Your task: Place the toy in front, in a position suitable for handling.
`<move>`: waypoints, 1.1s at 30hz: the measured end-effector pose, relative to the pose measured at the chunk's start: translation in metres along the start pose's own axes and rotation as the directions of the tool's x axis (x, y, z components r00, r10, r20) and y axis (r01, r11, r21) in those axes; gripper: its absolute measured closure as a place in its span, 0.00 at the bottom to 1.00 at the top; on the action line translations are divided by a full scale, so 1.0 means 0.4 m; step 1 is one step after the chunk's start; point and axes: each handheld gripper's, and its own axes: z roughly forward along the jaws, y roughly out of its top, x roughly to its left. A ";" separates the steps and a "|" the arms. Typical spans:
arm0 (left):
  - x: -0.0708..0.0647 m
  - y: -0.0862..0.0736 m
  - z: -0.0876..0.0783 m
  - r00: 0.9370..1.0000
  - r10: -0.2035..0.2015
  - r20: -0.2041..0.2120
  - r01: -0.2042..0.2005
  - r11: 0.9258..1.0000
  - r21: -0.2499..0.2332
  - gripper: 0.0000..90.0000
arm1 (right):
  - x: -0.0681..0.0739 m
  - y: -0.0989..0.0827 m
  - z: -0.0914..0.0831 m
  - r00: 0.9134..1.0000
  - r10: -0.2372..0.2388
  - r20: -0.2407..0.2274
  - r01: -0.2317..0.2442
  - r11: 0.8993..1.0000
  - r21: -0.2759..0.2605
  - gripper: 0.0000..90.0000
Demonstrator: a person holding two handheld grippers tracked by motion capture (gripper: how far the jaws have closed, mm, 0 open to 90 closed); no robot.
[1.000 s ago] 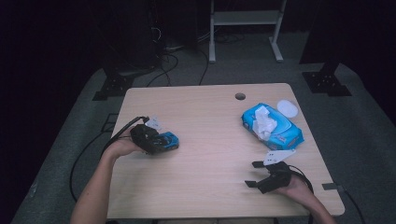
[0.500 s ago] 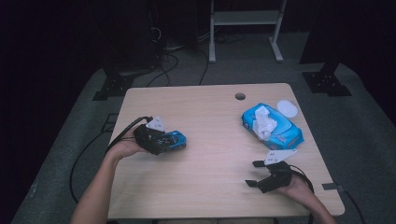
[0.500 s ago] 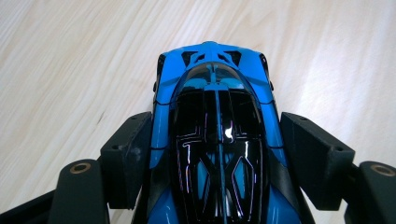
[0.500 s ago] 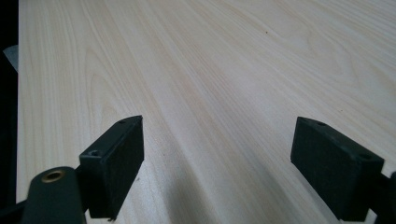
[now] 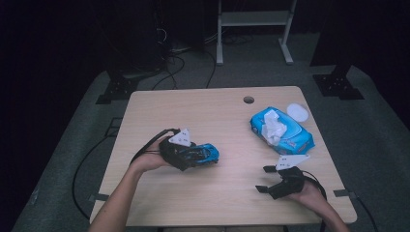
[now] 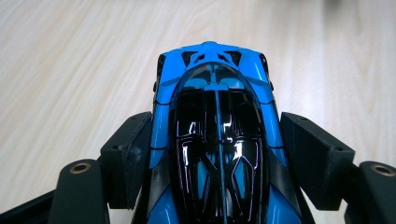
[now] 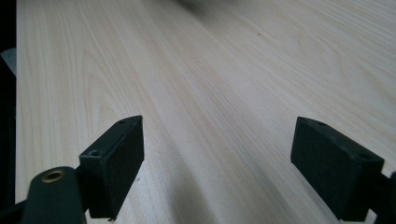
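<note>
The left gripper (image 5: 200,157) clamps a blue toy car (image 6: 217,135) by its flanks, one pad against each side, with the car's nose projecting beyond the jaw tips over the table (image 5: 203,111). The right gripper (image 5: 265,180) rests low near the table's near edge, jaws spread wide with only bare wood between them, well apart from the car. A blue wipes pack (image 5: 281,130) lies just beyond the right gripper, and a white lid (image 5: 297,112) sits beside the pack's far end.
</note>
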 end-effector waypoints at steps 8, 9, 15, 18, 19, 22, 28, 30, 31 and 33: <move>-0.057 0.026 0.077 0.995 0.043 0.089 -0.042 0.999 -0.020 0.31 | -0.003 -0.002 -0.005 1.000 0.005 0.005 -0.005 1.000 -0.005 0.19; -0.067 0.027 0.093 0.994 0.045 0.101 -0.042 0.999 -0.023 0.31 | -0.003 -0.003 -0.007 1.000 0.003 0.006 -0.003 1.000 -0.004 0.19; -0.080 0.019 0.124 0.991 0.050 0.124 -0.049 0.999 -0.011 0.31 | -0.002 -0.004 -0.007 1.000 0.003 0.005 -0.003 1.000 -0.004 0.19; -0.083 0.003 0.138 0.992 0.051 0.118 -0.053 0.999 0.008 0.31 | -0.001 -0.005 -0.007 1.000 0.005 0.005 -0.005 1.000 -0.002 0.19; -0.082 -0.011 0.144 0.992 0.038 0.123 -0.039 0.999 0.010 0.31 | -0.002 -0.005 -0.007 1.000 0.003 0.006 -0.003 1.000 -0.002 0.19; -0.083 -0.020 0.147 0.991 0.030 0.127 -0.032 0.999 0.011 0.31 | -0.002 -0.006 -0.007 1.000 0.004 0.005 -0.004 1.000 -0.002 0.19; -0.086 -0.038 0.150 0.993 0.025 0.119 -0.027 1.000 0.013 0.31 | -0.001 -0.006 -0.001 1.000 0.005 0.002 -0.005 1.000 0.005 0.19; -0.088 -0.041 0.150 0.993 0.021 0.115 -0.021 1.000 0.003 0.31 | 0.000 -0.006 -0.001 1.000 0.008 0.002 -0.008 1.000 0.004 0.19; -0.089 -0.042 0.150 0.993 0.021 0.112 -0.021 1.000 0.002 0.31 | 0.000 -0.005 -0.002 1.000 0.007 0.003 -0.007 1.000 0.005 0.19; -0.091 -0.044 0.149 0.994 0.023 0.106 -0.023 1.000 -0.002 0.30 | 0.000 -0.002 -0.007 1.000 0.007 0.009 -0.007 1.000 -0.006 0.19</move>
